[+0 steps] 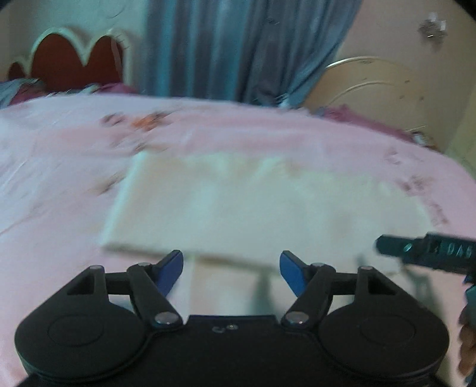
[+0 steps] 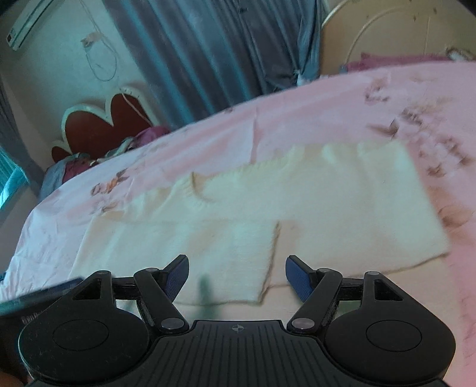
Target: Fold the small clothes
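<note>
Both pairs of jaws stood wide apart with nothing between them. On the left gripper (image 1: 231,272) the blue pads (image 1: 171,272) hung just above the near edge of a cream-white garment (image 1: 253,205), which lay spread flat on a pink floral bedsheet (image 1: 59,166). From the left wrist view the cloth looked like a broad, roughly rectangular panel, its near edge running almost across the gap between the fingers; motion blur hid any finer detail there. At the right border of that view a dark part of the right gripper (image 1: 425,248) reached in over the garment's near right corner.

The right gripper (image 2: 237,278) hovered over the same garment (image 2: 312,202), its blue fingertips (image 2: 299,278) clear of the fabric as far as could be told. This view showed a folded flap (image 2: 193,256) lying on the nearer left part of the cloth, its edge ending just in front of the jaws, and a curved neckline (image 2: 202,190) farther back. The bedsheet (image 2: 297,113) stretched away on all sides of the garment.

Behind the bed hung blue-grey curtains (image 1: 238,50), a red scalloped headboard (image 1: 74,59) stood at the far left, and a wall air conditioner (image 2: 28,25) showed in the right wrist view's upper left corner.
</note>
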The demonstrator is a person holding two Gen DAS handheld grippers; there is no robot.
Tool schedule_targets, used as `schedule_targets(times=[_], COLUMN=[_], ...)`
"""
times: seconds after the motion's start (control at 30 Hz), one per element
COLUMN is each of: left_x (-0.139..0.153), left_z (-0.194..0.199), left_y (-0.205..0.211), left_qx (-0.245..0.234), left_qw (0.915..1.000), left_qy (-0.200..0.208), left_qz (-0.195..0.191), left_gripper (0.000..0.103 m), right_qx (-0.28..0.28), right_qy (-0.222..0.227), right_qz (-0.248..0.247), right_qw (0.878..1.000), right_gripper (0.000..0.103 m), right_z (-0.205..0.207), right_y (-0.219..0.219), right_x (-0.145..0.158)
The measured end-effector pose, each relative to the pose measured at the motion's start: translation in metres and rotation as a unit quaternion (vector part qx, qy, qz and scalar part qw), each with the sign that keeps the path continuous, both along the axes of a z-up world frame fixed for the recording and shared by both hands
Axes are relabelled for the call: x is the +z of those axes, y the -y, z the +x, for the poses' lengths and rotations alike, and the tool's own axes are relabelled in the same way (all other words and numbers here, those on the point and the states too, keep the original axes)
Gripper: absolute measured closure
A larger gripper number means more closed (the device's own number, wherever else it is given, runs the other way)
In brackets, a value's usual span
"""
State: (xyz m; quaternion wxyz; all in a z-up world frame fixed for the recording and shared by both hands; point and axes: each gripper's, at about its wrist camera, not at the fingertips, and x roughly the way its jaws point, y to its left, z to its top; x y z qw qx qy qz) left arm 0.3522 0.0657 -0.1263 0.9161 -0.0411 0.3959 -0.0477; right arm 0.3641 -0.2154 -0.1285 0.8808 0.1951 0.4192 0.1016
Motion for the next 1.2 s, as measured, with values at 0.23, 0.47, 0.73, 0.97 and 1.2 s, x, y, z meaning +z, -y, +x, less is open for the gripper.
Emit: schedule_targets(times=[0.23,0.47,0.73,0.97,1.2], left_x=[-0.018,-0.021,-0.019,-0.015,-0.018], left_z=[-0.007,0.007,0.019,0.015,0.012], left_y=[-0.011,-0.007,-0.018,-0.008,-0.010], left_qx=[0.031,0.056,0.091,0.051,0.035], left_qw=[0.9991,0.9975,0.9954,0.9974,0.9977], left_qy=[-0.013,-0.008,0.012,0.035,0.031], left_qz=[0.024,0.043,0.027,0.036,0.049], left_gripper=[0.038,0.033,0.048,0.089,0.096], right_qx=[0.028,0.055,0.027,-0.018,-0.017], right_qy=[0.002,0.067,0.068,0.025,-0.004], right_qz=[-0.035,-0.061,-0.107,-0.137,-0.149], right_qw=[0.999,0.994,0.992,0.990,0.989], right_gripper=[0.091,0.095,0.095,0.095,0.095], right_z=[0.008,0.006,0.010,0.009,0.006], right_y=[-0.022,-0.022,0.031,0.069,0.078], right_x=[-0.001,0.023,0.030,0.003,-0.015])
